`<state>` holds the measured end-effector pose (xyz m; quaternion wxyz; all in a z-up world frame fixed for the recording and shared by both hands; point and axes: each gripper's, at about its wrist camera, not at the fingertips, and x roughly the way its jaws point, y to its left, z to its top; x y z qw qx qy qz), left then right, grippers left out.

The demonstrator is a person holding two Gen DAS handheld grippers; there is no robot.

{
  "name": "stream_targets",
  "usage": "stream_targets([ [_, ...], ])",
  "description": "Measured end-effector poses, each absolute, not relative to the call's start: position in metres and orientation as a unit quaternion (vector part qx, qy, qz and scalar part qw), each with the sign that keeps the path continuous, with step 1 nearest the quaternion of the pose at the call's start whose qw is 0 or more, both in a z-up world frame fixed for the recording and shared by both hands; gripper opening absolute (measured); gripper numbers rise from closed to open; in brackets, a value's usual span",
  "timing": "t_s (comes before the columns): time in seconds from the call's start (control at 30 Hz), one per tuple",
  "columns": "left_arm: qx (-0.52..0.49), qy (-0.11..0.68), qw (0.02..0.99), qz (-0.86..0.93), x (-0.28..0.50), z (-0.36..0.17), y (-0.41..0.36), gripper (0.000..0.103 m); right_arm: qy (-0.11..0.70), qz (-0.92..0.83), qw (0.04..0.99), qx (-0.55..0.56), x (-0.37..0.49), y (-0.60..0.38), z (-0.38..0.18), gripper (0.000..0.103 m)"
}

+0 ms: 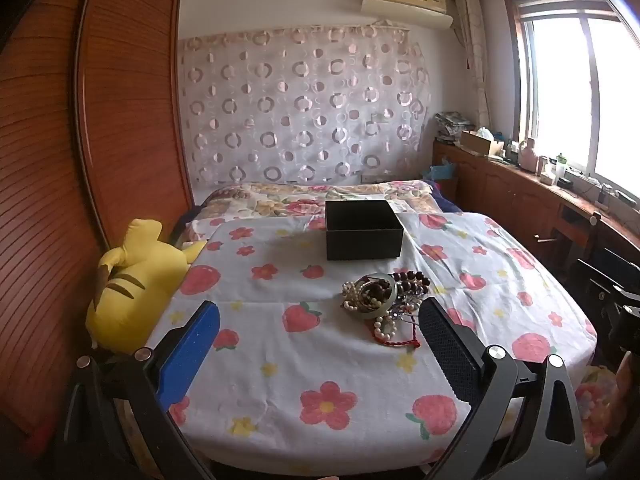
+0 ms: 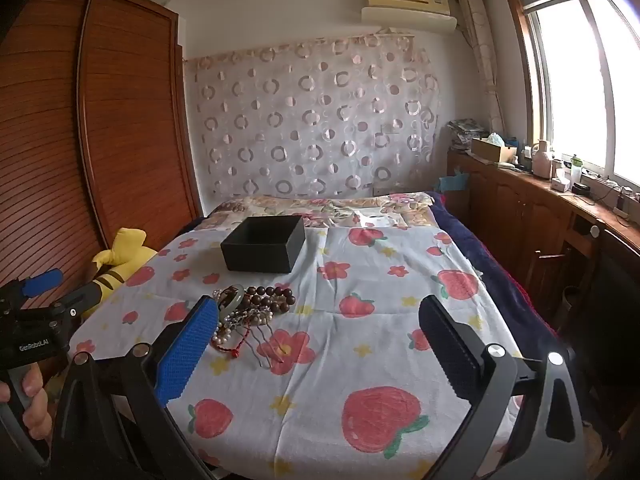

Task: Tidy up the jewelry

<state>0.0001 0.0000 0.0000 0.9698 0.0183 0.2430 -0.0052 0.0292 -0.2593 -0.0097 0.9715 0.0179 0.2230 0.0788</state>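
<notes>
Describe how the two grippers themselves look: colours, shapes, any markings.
Both match: the left gripper and right gripper each have black angular frames with silver round bolts, one finger faced with a blue textured pad and the other with a black ribbed pad. The left gripper's black body reads "GenRobot.AI" in white in the right wrist view.

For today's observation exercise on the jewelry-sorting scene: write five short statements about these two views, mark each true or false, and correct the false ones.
1. The black box is open on top. True.
2. The jewelry pile lies inside the box. False: it lies on the bedsheet, nearer the camera than the box.
3. The left gripper holds a bracelet. False: open, holding nothing.
4. A yellow plush toy lies beside the wooden wardrobe. True.
5. The right gripper is open. True.
</notes>
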Motion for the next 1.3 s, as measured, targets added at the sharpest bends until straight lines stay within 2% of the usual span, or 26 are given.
stream_targets([
  [1.3, 0.014, 0.236, 0.972, -0.003, 0.0019, -0.0004, 0.0038, 0.096, 0.222, 0.080, 0.971, 0.023, 0.0287, -0.2604, -0.0100, 0.101],
])
